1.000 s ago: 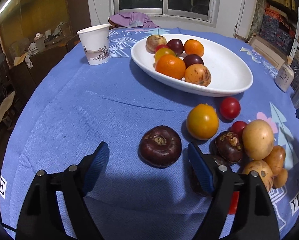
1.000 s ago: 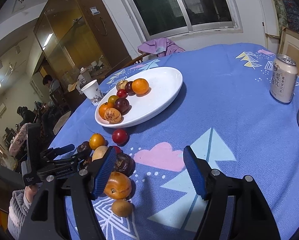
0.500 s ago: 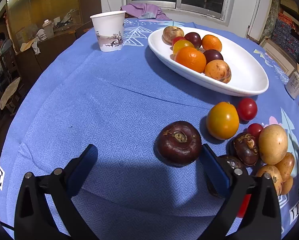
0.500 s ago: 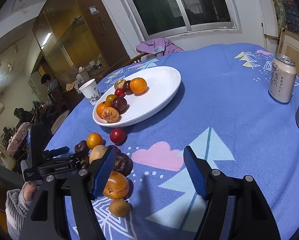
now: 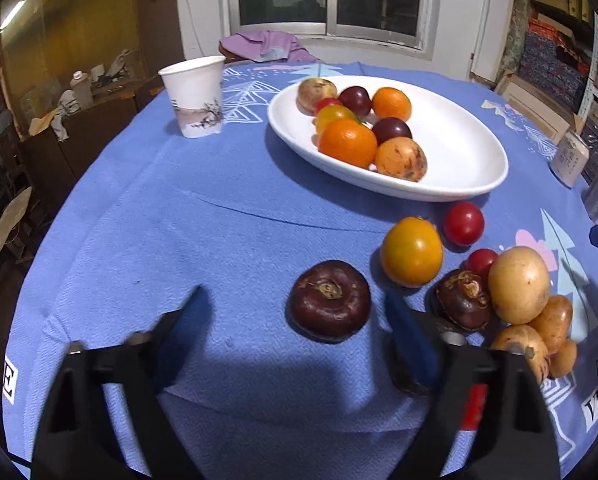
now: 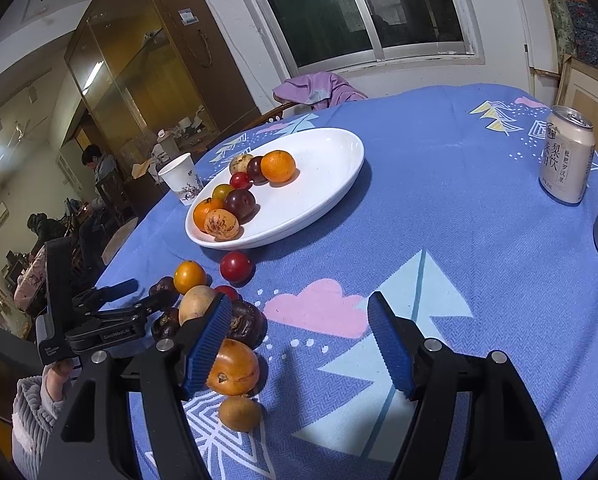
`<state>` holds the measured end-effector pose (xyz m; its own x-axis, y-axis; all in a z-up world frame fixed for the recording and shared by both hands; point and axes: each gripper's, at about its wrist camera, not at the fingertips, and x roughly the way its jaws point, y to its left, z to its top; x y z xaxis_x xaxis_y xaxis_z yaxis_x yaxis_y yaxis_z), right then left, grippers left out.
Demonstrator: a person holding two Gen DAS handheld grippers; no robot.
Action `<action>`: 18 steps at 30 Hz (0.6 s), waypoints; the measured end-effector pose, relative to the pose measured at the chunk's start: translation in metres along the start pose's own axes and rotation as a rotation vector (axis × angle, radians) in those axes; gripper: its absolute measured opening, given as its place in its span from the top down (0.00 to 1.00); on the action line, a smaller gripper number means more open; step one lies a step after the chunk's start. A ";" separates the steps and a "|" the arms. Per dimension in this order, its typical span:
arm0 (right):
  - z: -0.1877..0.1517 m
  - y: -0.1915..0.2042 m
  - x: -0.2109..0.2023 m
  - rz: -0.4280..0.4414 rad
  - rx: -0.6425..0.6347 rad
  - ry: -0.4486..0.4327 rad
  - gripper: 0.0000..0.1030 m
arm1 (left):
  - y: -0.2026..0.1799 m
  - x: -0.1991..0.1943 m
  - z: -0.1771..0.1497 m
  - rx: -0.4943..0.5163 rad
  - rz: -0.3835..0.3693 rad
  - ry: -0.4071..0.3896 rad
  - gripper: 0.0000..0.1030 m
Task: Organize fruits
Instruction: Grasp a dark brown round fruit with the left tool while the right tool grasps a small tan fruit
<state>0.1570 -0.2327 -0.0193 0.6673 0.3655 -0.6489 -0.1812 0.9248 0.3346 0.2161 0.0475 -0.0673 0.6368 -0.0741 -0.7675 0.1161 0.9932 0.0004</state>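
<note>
Partway through, by my reading. White oval plate [image 5: 459, 168] on the blue-clothed surface [image 5: 179, 220] already carries seven fruits, bunched at its left end: two oranges, two dark plums, a small red one, a yellow-green one and a speckled brown one; the right half is bare. Still loose on the cloth: dark flattened fruit [image 5: 330, 300], yellow-orange fruit [image 5: 411, 251], red tomato-like fruit [image 5: 463, 224], and a heap of brown, tan and small red pieces [image 5: 519, 284] just beside them. Left tongs [image 5: 295, 328] spread wide, holding nothing, with the dark fruit just ahead between the tips, nearer the right one. Right tongs [image 6: 301, 344] also apart, empty, hovering beside the heap.
</note>
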 end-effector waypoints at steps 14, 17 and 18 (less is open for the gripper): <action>-0.006 0.012 0.005 0.001 -0.060 0.050 0.30 | 0.033 0.003 -0.002 -0.096 -0.012 0.021 0.59; -0.011 0.022 0.004 0.028 -0.128 0.100 0.30 | 0.037 0.002 -0.002 -0.105 -0.014 0.017 0.59; -0.014 0.023 0.003 0.035 -0.145 0.115 0.30 | 0.035 0.002 -0.002 -0.094 -0.009 0.017 0.59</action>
<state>0.1449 -0.2090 -0.0227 0.5730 0.3996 -0.7155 -0.3105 0.9138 0.2617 0.2197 0.0820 -0.0707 0.6231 -0.0819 -0.7778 0.0489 0.9966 -0.0658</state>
